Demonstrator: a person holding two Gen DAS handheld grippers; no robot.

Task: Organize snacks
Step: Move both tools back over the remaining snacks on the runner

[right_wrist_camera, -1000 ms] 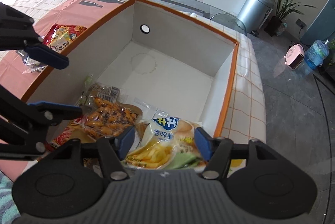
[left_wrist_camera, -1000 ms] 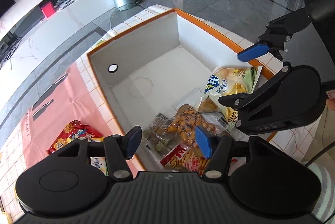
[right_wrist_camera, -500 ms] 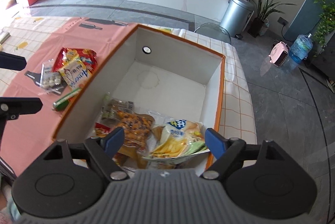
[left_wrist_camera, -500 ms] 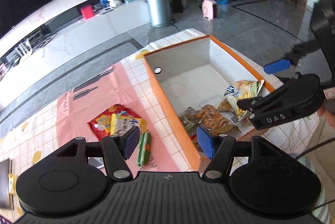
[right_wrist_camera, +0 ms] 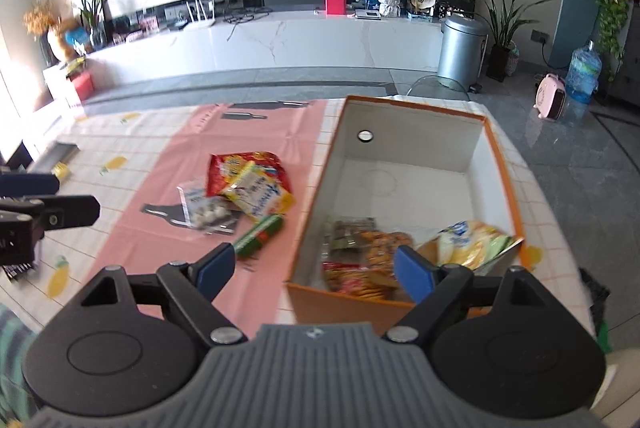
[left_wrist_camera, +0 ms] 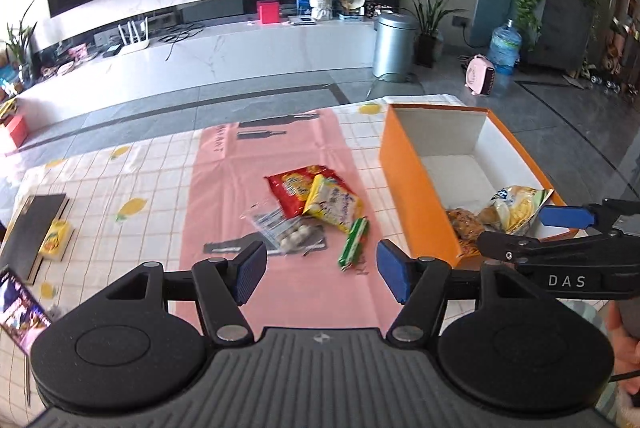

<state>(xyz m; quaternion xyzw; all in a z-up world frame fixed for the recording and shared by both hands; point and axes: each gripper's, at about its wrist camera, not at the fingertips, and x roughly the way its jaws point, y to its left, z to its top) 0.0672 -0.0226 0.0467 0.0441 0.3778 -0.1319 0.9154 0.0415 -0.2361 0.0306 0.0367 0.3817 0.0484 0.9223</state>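
Note:
An orange box [left_wrist_camera: 416, 196] with a white inside stands on the right of the table. Its near end holds a yellow chip bag [right_wrist_camera: 472, 240], an orange snack pack [right_wrist_camera: 384, 248] and a red pack [right_wrist_camera: 352, 280]. On the pink mat [left_wrist_camera: 280, 300] to its left lie a red bag [left_wrist_camera: 292, 188], a yellow bag [left_wrist_camera: 332, 204], a clear pack of white balls [left_wrist_camera: 288, 232] and a green stick pack [left_wrist_camera: 354, 242]. My left gripper [left_wrist_camera: 320, 272] hovers open and empty above the mat, short of these packs. My right gripper [right_wrist_camera: 314, 270] hangs open and empty over the box's near left corner [right_wrist_camera: 496, 156].
A black board [left_wrist_camera: 36, 232] with a small yellow box [left_wrist_camera: 56, 244] beside it lies at the table's left end, and a lit screen [left_wrist_camera: 20, 312] sits nearer. The table ends just right of the box, with grey floor beyond. A hand [left_wrist_camera: 624, 332] shows at the right edge.
Both grippers have drawn back and risen from inside the box. The left one has swung left over the pink mat, bringing the loose packs into view. The right jaws stand wider.

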